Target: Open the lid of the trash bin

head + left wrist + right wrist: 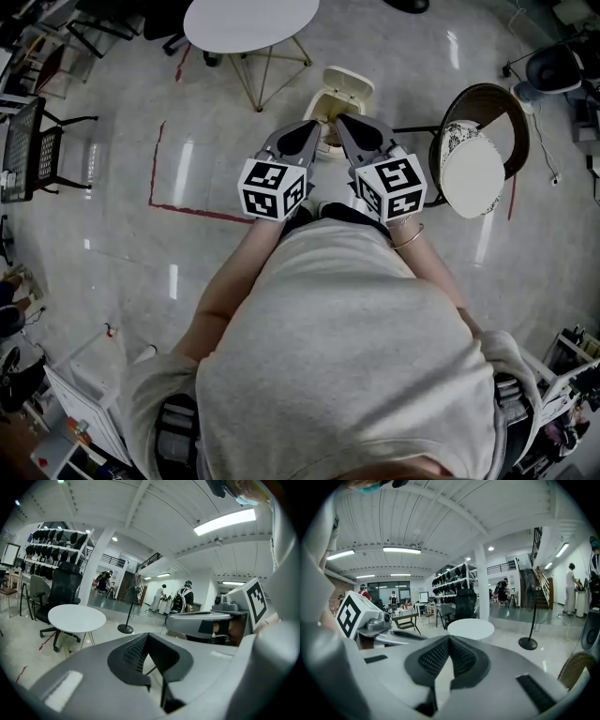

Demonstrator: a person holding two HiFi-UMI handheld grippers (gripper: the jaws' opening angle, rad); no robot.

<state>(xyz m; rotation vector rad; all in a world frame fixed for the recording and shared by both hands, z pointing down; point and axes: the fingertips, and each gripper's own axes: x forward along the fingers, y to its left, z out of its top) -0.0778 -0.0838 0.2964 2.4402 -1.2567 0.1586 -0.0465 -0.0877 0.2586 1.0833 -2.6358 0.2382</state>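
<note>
Polished grey floor [112,234] carries a cream plastic trash bin [339,92]; just beside the bin, left tool [313,129] and right tool [345,126] hover, both clenched on nothing.

A round white table [250,22] stands on the floor [103,244]. A brown chair [489,101] carrying a white cushion [473,173] stands apart.

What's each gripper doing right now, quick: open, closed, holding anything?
Left gripper: shut, nothing between its jaws.
Right gripper: shut, nothing between its jaws.
</note>
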